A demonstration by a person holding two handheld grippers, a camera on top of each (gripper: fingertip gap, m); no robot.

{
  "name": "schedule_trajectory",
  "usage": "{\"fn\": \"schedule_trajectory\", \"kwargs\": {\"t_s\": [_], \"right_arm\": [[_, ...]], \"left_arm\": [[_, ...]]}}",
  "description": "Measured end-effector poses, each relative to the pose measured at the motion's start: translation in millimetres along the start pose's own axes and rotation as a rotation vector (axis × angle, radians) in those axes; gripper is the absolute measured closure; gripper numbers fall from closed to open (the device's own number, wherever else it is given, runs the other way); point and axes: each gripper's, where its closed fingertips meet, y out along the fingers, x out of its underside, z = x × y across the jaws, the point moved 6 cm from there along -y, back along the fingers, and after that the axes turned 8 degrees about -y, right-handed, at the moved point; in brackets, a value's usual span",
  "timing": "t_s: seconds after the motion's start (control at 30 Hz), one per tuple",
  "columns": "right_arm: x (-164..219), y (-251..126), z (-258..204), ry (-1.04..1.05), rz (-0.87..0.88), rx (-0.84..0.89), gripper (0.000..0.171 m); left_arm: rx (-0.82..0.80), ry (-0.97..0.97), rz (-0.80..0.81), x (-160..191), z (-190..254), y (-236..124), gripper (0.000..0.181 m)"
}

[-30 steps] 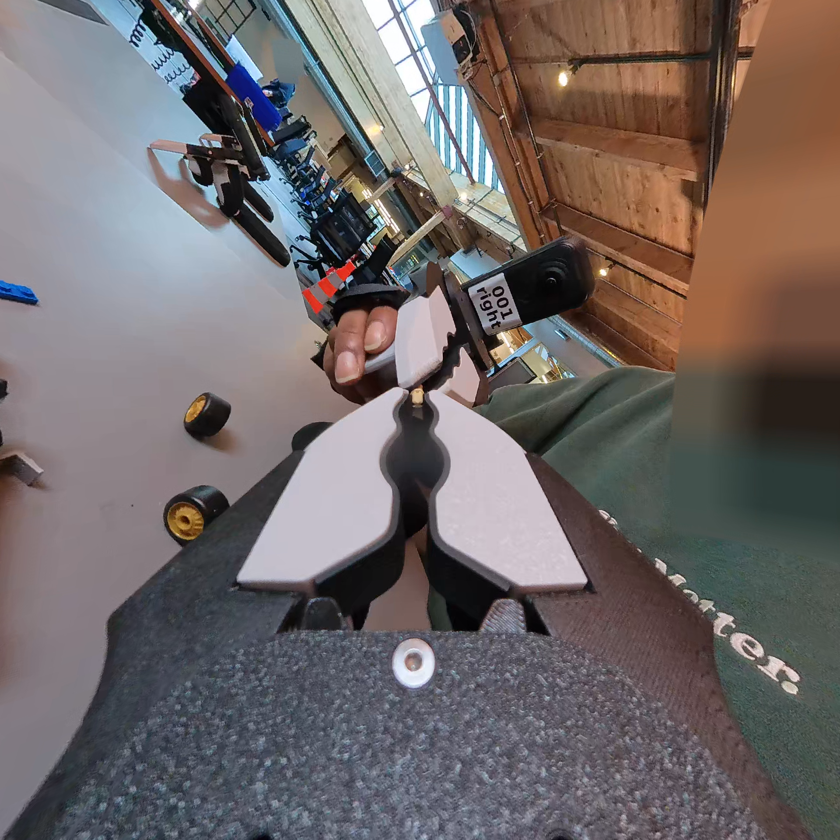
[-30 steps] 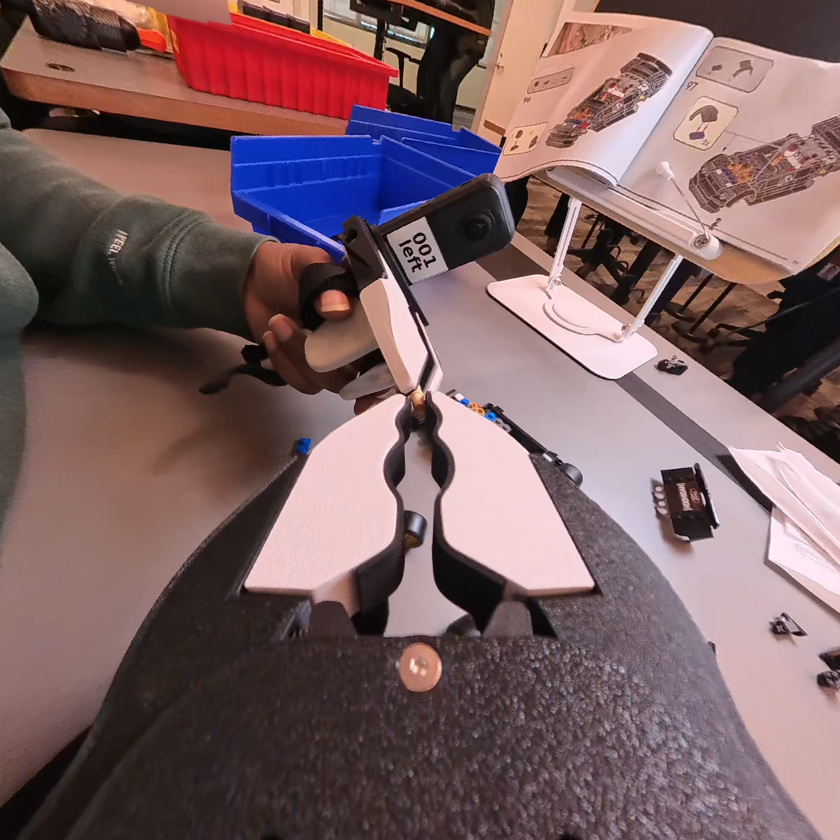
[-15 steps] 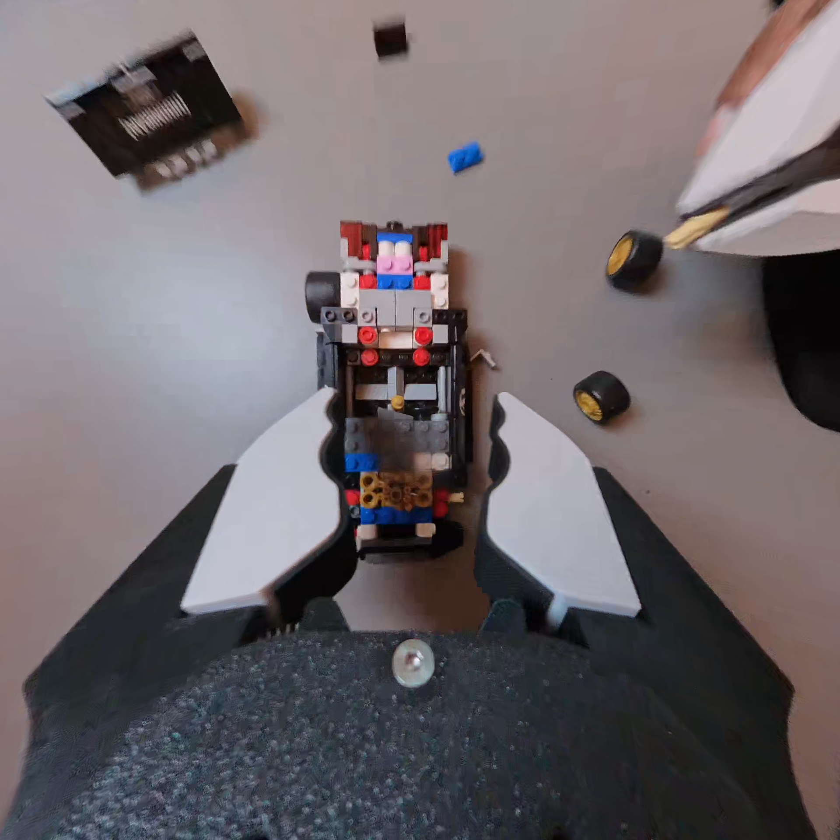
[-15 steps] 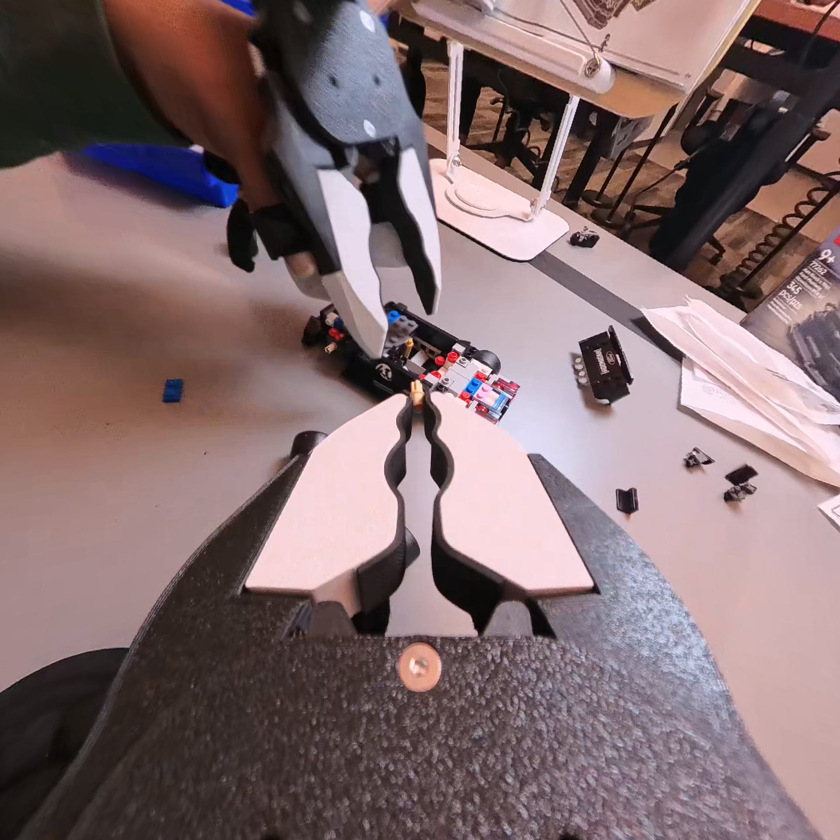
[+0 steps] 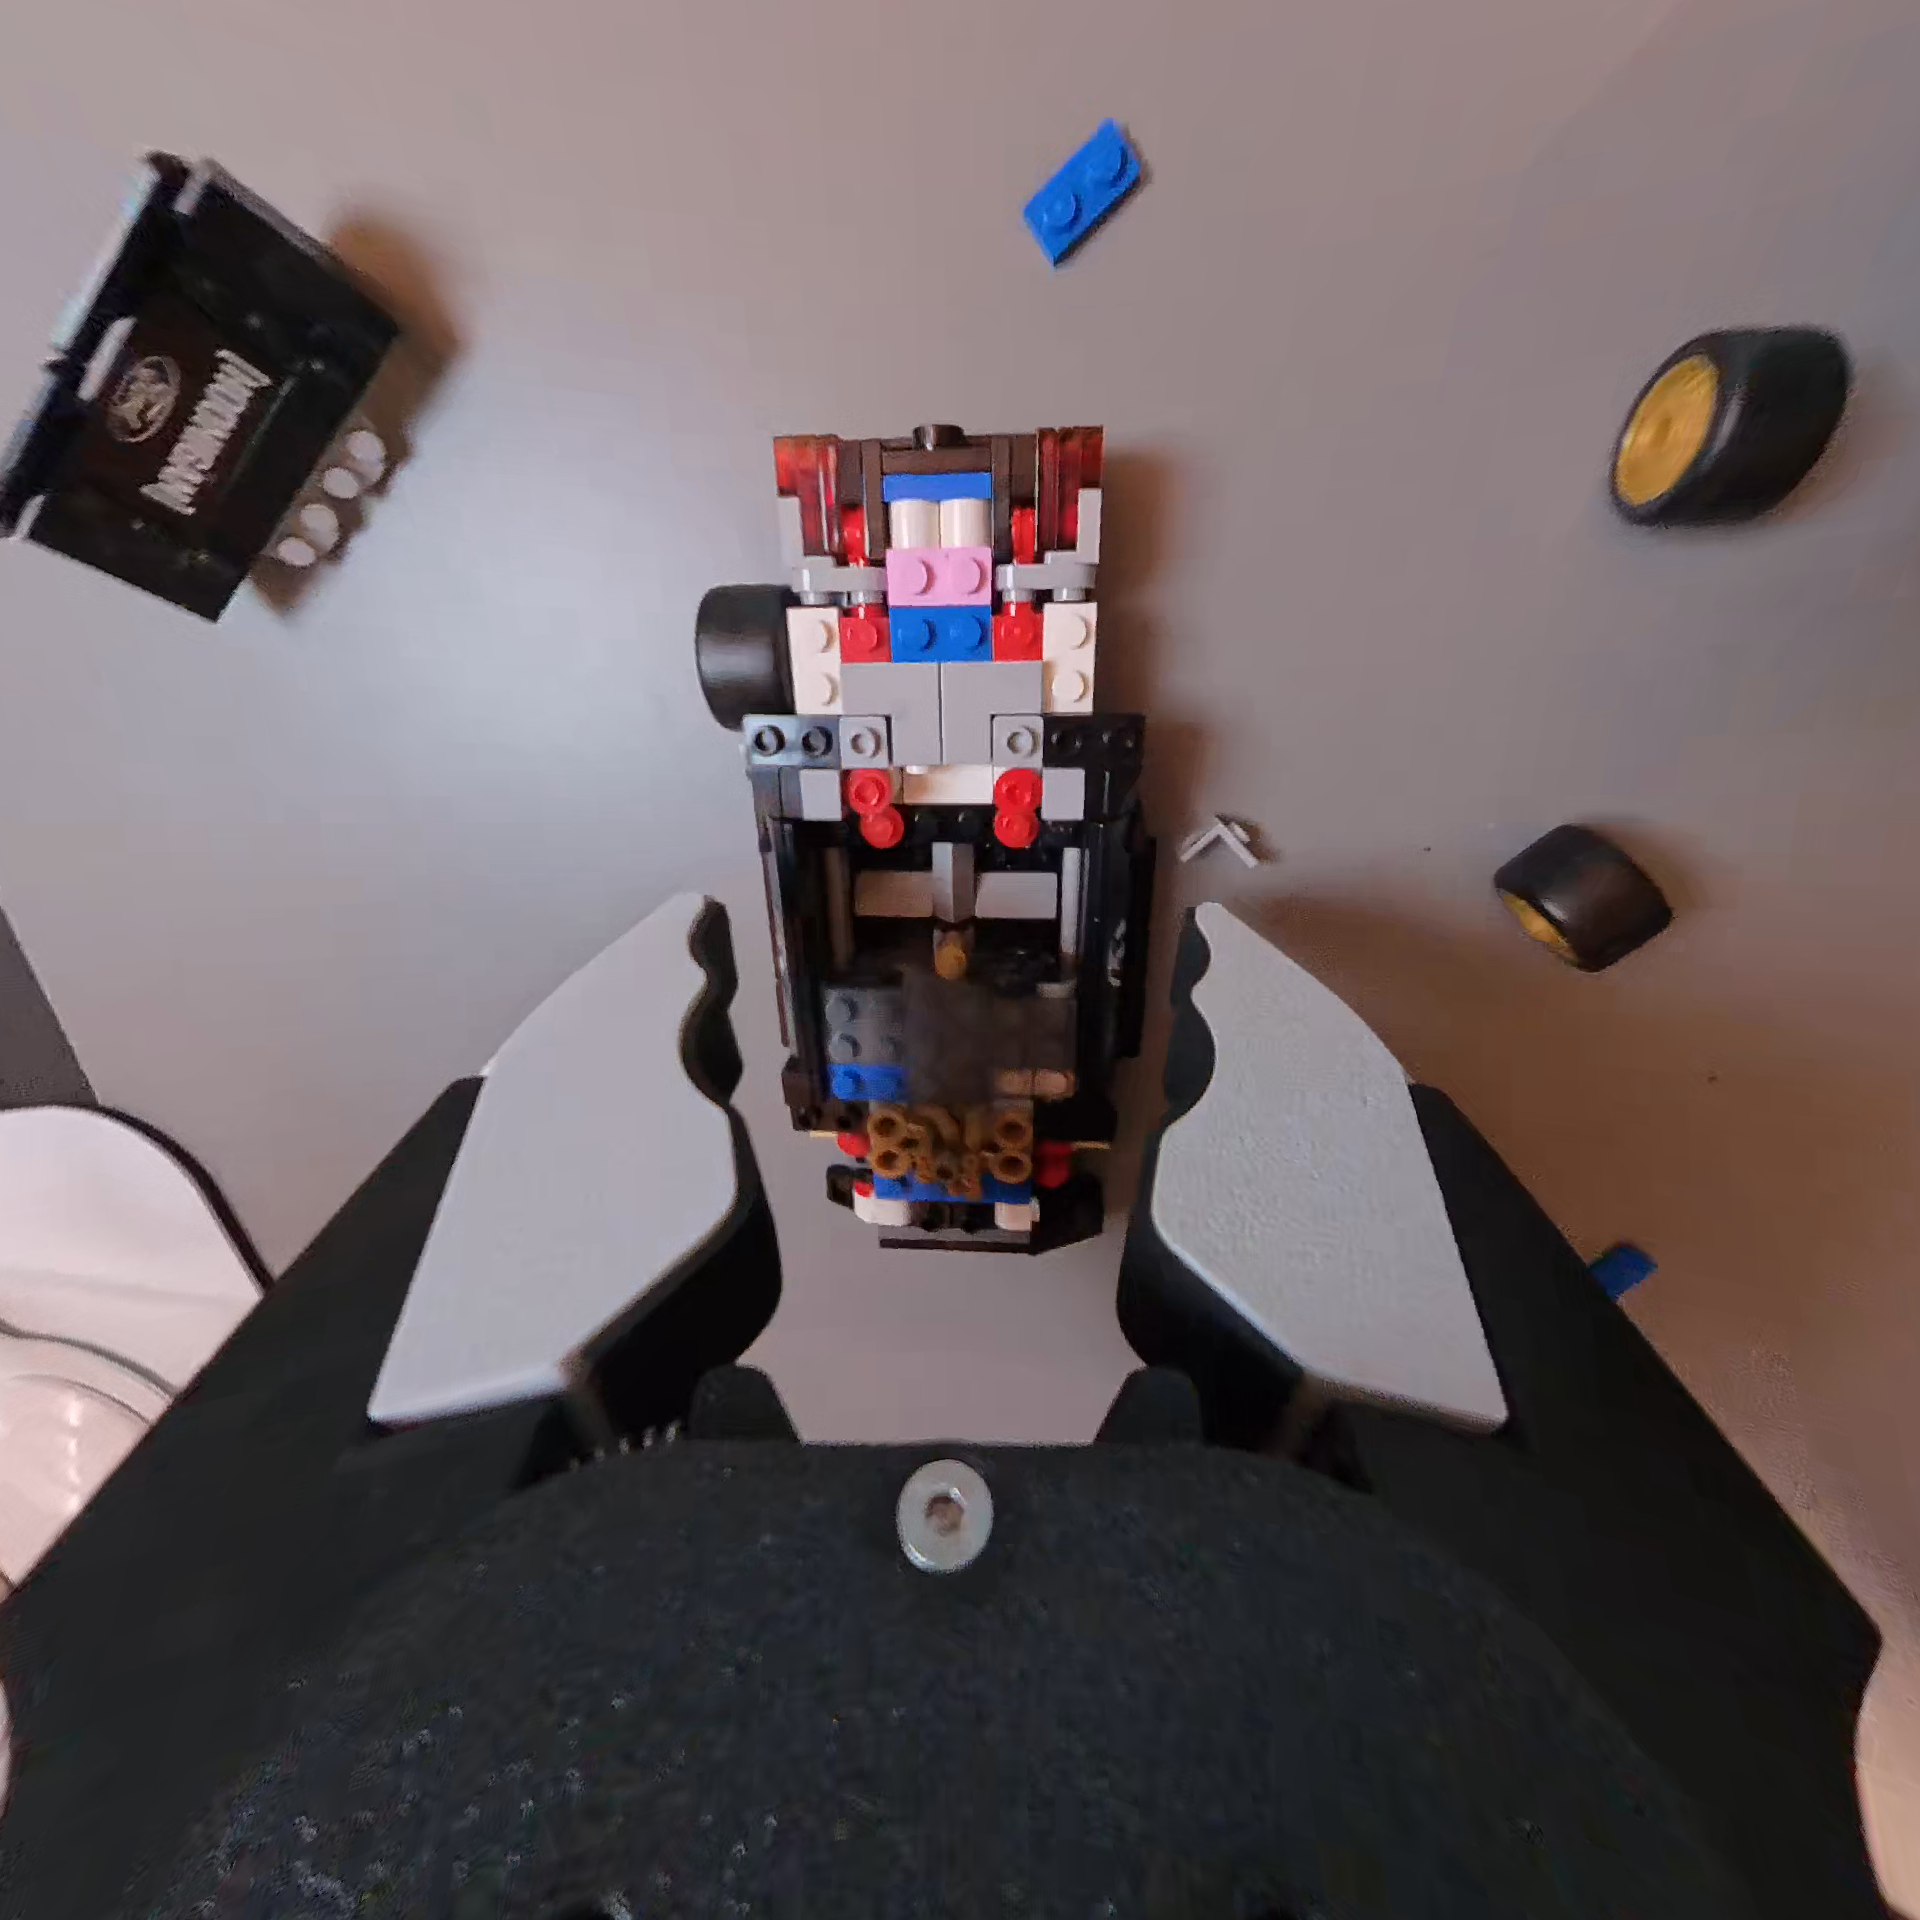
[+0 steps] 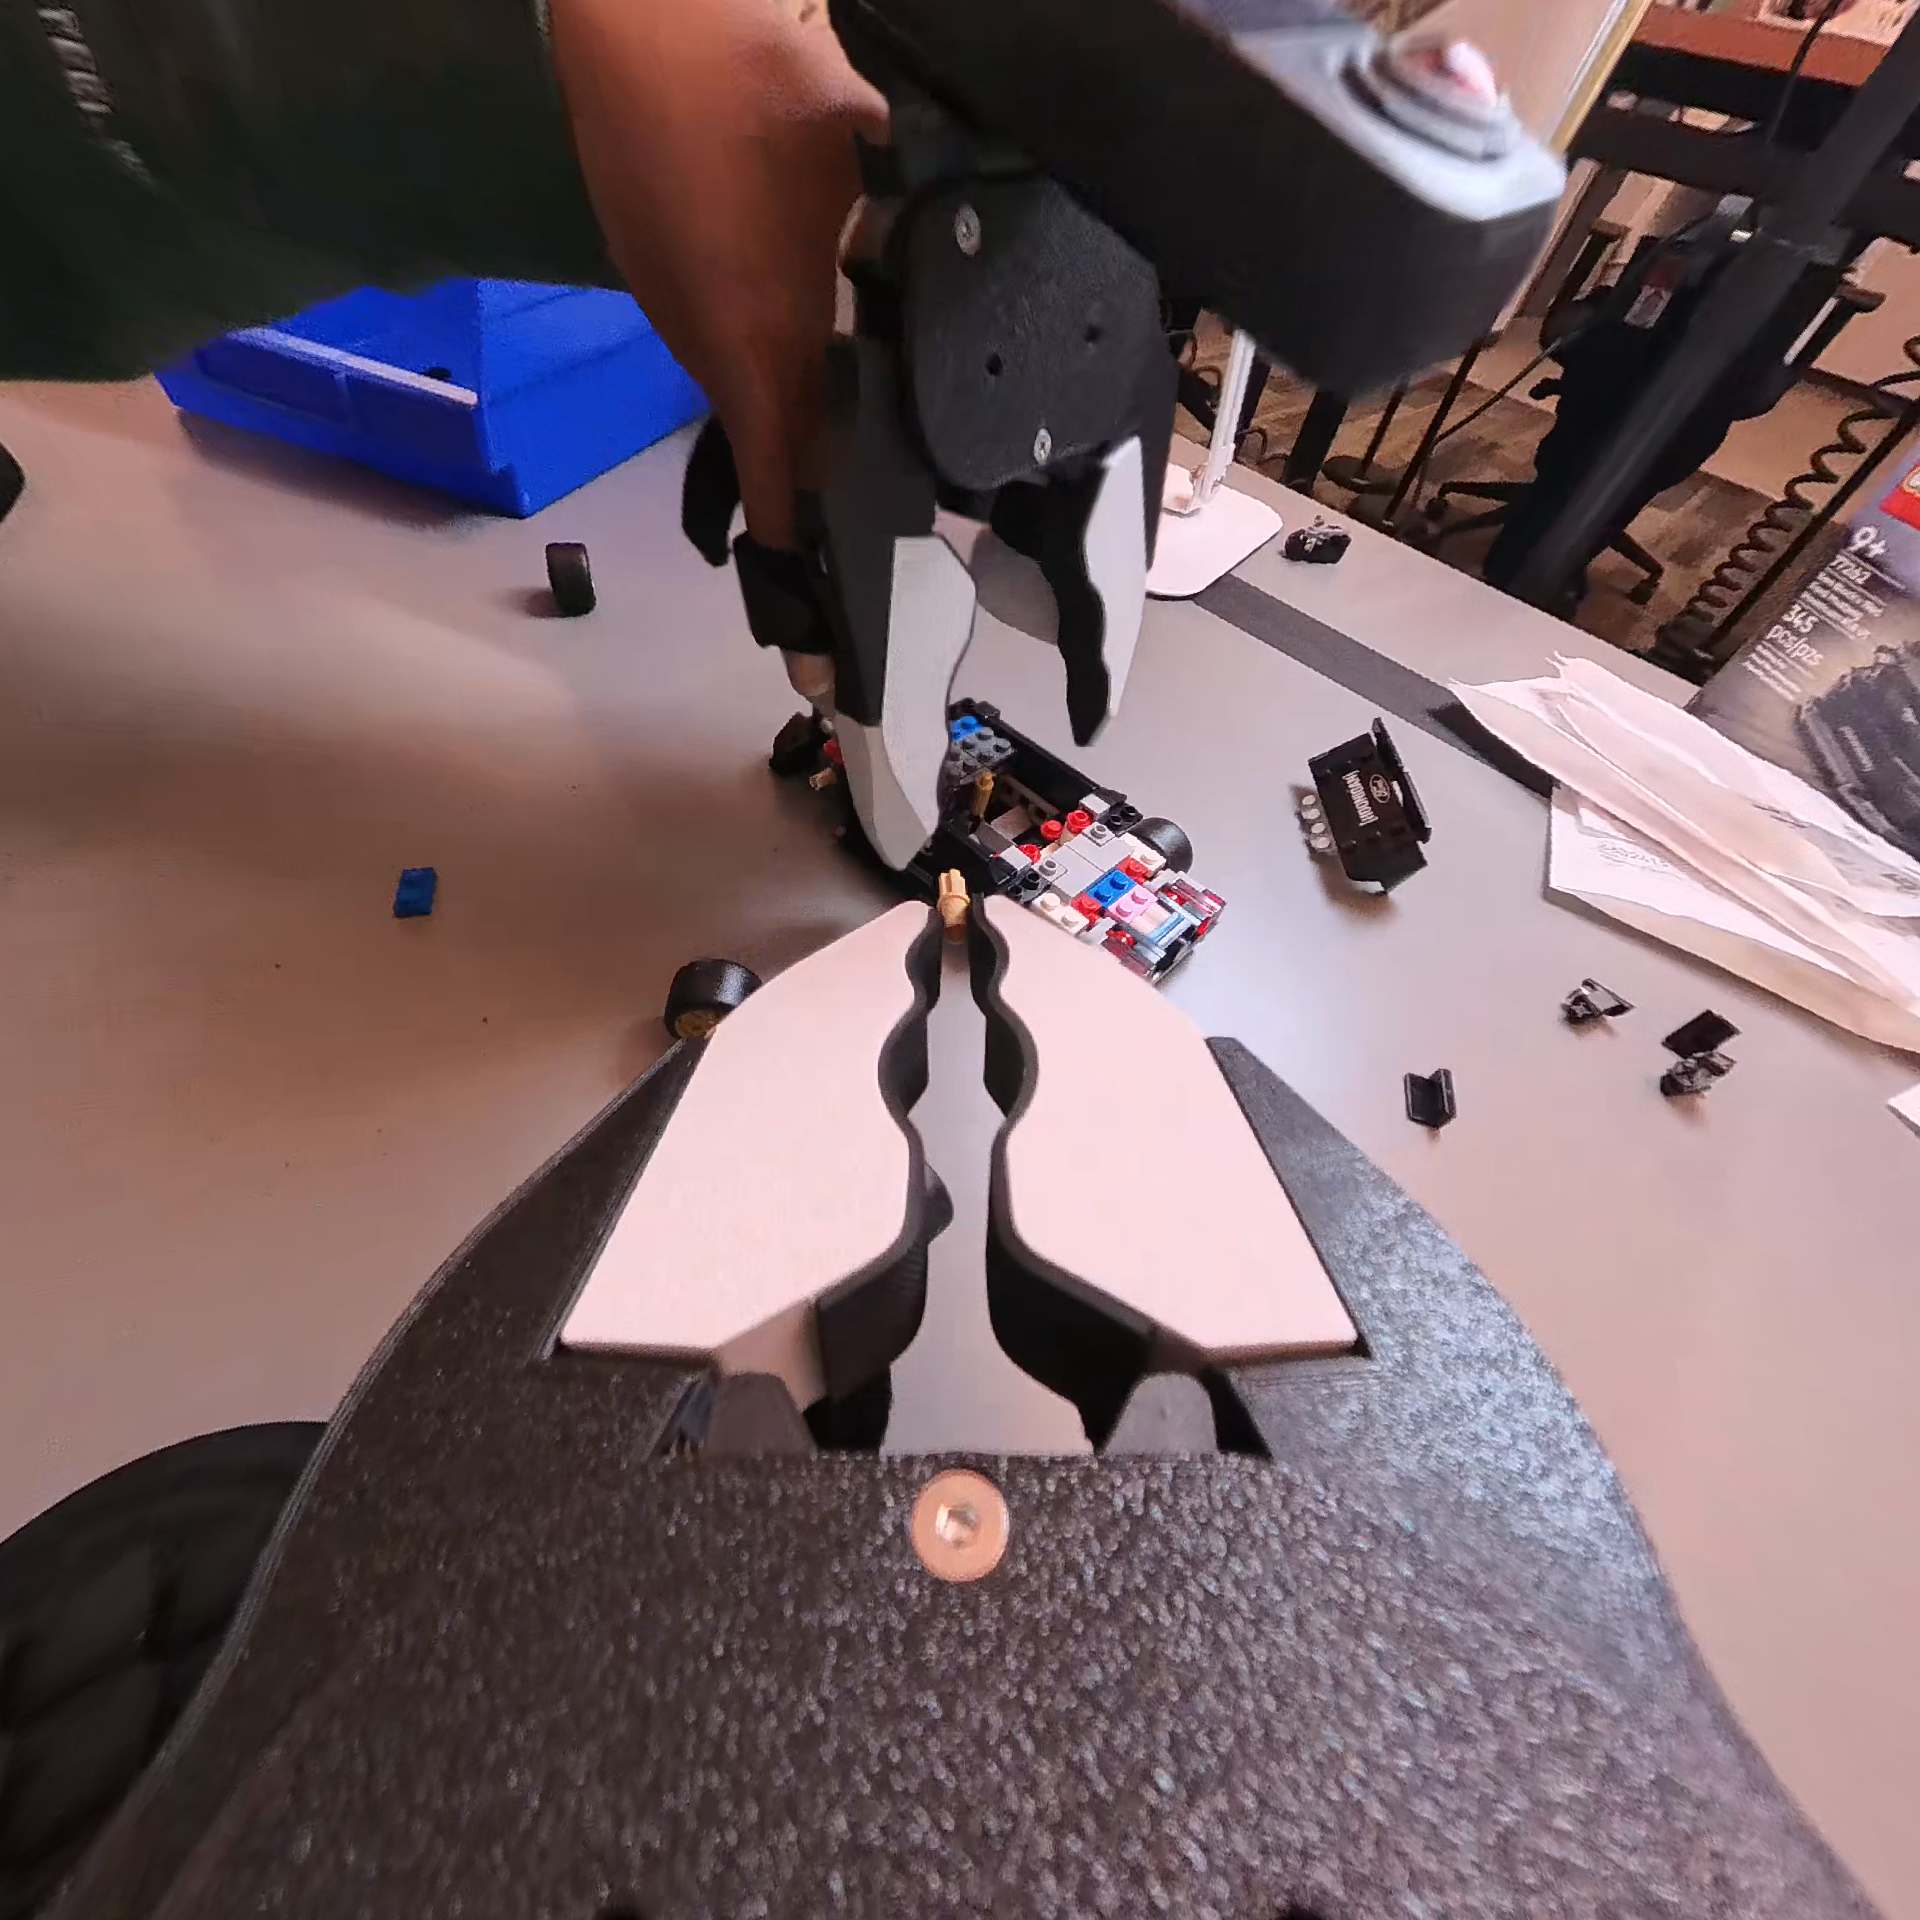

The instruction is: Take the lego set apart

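On the grey counter (image 5: pixel 312 790), my spread left gripper (image 5: pixel 951 920) straddles the lego car (image 5: pixel 951 831); I should clamp squarely (right gripper (image 6: pixel 951 914) pinches a tan pin (image 6: pixel 951 891)).

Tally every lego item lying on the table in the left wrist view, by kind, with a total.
Partly built car: 1
Loose wheels: 2
Blue pieces: 2 (the second is half hidden by the gripper)
Black panel: 1
Small grey angle piece: 1
Total: 7
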Motion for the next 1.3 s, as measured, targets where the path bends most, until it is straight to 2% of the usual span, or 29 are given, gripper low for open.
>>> {"fn": "schedule_trajectory", "kwargs": {"t_s": [0.2,0.33,0.47,0.57,0.63,0.73,0.93,1.13,1.3], "right_arm": [[2.8,0.3,-1.6,0.0,-0.026,0.0,0.166],[8.3,3.4,-1.9,-0.002,-0.093,0.02,0.166],[7.9,11.1,-0.6,-0.022,-0.149,0.045,0.166],[0.3,16.4,3.2,-0.015,-0.161,0.072,0.166],[-7.2,20.6,5.6,0.022,-0.156,0.087,0.166],[-19.8,27.1,9.1,0.135,-0.125,0.093,0.166],[-51.0,40.9,3.3,0.358,-0.027,0.019,0.166],[-72.1,55.7,-11.7,0.404,0.031,0.02,0.166],[-77.1,61.9,-20.9,0.412,0.043,0.042,0.167]], "left_arm": [[0.088,0.044,-0.118,-2.1,-5.9,11.9,0.112],[0.165,-0.028,-0.094,3.8,-6.7,7.8,0.112],[0.307,-0.147,0.024,11.6,-3.2,-2.3,0.112],[0.398,-0.259,0.185,17.2,0.5,-14.5,0.113],[0.402,-0.322,0.323,21.1,3.6,-23.3,0.113],[0.307,-0.389,0.516,30.2,11.4,-35.4,0.113],[-0.071,-0.434,0.779,57.2,30.6,-54.5,0.112],[-0.29,-0.452,0.891,77.1,48.2,-68.7,0.112],[-0.358,-0.46,0.914,85.4,52.0,-71.2,0.112]]}}
